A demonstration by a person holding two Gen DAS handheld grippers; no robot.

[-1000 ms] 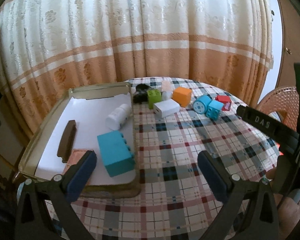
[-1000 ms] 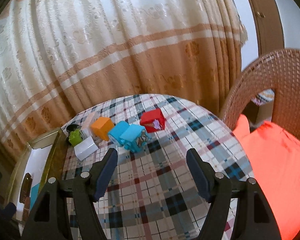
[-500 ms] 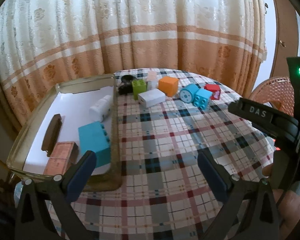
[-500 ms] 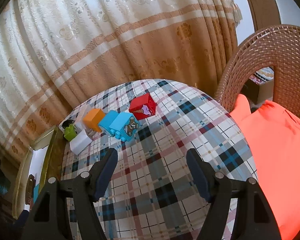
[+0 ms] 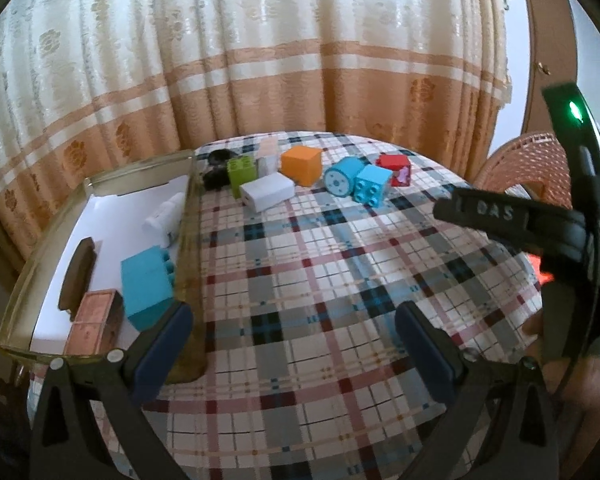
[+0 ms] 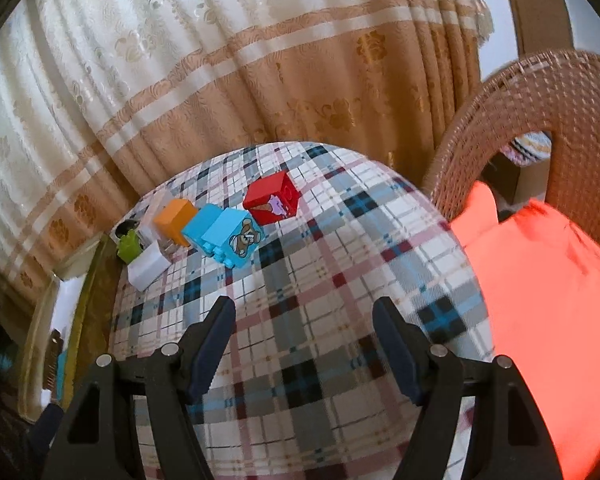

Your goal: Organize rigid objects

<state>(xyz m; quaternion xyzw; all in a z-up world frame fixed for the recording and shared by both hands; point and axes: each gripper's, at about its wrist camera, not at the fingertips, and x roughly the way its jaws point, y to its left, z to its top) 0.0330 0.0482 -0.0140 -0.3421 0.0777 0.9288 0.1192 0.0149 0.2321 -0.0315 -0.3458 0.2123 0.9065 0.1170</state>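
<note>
1. Looking along the left hand-held gripper [image 5: 292, 344], its two fingers stand wide apart with nothing between them, above the near part of the bench [image 5: 308, 280], which wears a plaid cloth.
2. On the left sits a metal tray [image 5: 28, 280] with a white liner. It holds a large teal block [image 5: 148, 286], a copper-coloured box [image 5: 94, 322], a dark brown bar [image 5: 78, 268] and a white bottle [image 5: 166, 216] lying on its side.
3. Along the far edge, out of the tray, runs a row: a black object [image 5: 216, 168], a green block [image 5: 242, 172], a white box [image 5: 267, 196], an orange cube [image 5: 302, 165], a blue round piece [image 5: 340, 176] touching a blue studded block [image 5: 371, 184], then a red cube [image 5: 396, 166]. The other tool's black body crosses the right side.
4. Seen from the right hand-held gripper [image 6: 304, 344], its jaws are likewise wide open and empty, over the near cloth.
5. That view shows the same row slanting up to the right: green block [image 6: 129, 246], white box [image 6: 148, 266], orange cube [image 6: 176, 220], a blue block with a bear picture [image 6: 236, 236], red cube [image 6: 272, 198]. A wicker chair [image 6: 500, 120] with an orange cushion [image 6: 548, 300] stands right of the bench.
</note>
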